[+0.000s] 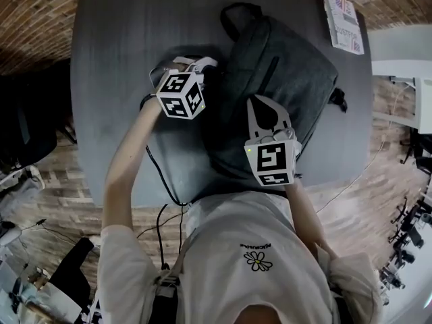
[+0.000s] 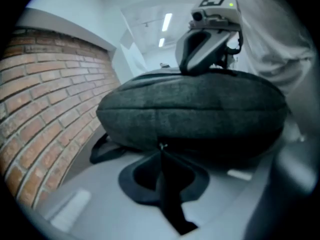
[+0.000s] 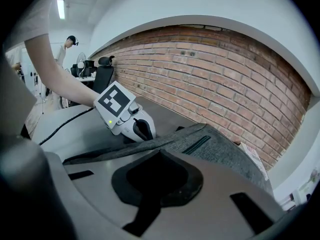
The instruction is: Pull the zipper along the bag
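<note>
1. On the bench [image 1: 115, 59], a grey bag [image 1: 290, 66] lies centrally; a booklet [image 1: 343, 20] sits at the far right corner.
2. Left gripper [image 2: 161, 153] fingers pinch the zipper pull [image 2: 161, 146] at the bag's left edge.
3. Right gripper [image 1: 260, 100] fingers are closed, tips on the bag.
4. Black cable [image 1: 156, 174] trails beside the left arm.

The zipper pull [image 2: 161, 146] is mostly hidden between the left gripper's [image 2: 161, 153] jaws.

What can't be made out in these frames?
- Head view: the zipper track is hidden by the left gripper and the bulging bag. The left gripper view shows only the zipper pull at its shut jaws.
- Contact of the right gripper with the bag, pinching or just pressing: its own jaws cover the spot in the right gripper view.
- Print on the booklet: too small, head view.
</note>
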`<state>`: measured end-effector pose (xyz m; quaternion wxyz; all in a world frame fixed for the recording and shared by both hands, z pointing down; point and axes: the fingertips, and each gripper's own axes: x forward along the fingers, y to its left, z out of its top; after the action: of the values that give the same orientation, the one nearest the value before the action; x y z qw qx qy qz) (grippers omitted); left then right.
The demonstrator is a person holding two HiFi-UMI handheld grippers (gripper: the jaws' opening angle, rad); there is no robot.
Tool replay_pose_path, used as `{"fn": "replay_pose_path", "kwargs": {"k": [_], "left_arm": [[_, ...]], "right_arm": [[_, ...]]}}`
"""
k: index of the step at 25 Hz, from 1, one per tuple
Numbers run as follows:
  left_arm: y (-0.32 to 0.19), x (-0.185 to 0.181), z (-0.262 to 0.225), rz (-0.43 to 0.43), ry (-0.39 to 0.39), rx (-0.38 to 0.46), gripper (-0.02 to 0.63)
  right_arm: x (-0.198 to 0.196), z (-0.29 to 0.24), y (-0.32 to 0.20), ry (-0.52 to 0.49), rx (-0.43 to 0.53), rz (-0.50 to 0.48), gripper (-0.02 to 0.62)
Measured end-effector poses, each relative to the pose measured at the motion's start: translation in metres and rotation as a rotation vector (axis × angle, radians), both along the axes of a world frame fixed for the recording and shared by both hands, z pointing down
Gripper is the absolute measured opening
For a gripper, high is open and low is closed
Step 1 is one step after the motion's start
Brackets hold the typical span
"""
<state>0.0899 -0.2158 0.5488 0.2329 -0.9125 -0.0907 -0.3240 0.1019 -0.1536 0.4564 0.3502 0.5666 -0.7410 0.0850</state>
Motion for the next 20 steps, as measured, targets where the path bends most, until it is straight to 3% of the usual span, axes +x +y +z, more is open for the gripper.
{"fn": "replay_pose_path", "kwargs": {"k": [5, 15, 20], "left_arm": [[-0.002, -0.009, 0.0, -0.013, -0.001, -0.036, 0.002], [0.039, -0.049, 0.003, 0.075, -0.185, 0.008, 0.002], [0.066, -0.072, 0.005, 0.033, -0.231, -0.005, 0.002]], "right_arm": [[-0.001, 0.001, -0.002, -0.003, -0.002, -0.001, 0.002], [0.001, 0.005, -0.001, -0.049, -0.043, -0.02, 0.002], [0.0, 0.007, -0.002, -0.071, -0.064, -0.034, 0.002]]}}
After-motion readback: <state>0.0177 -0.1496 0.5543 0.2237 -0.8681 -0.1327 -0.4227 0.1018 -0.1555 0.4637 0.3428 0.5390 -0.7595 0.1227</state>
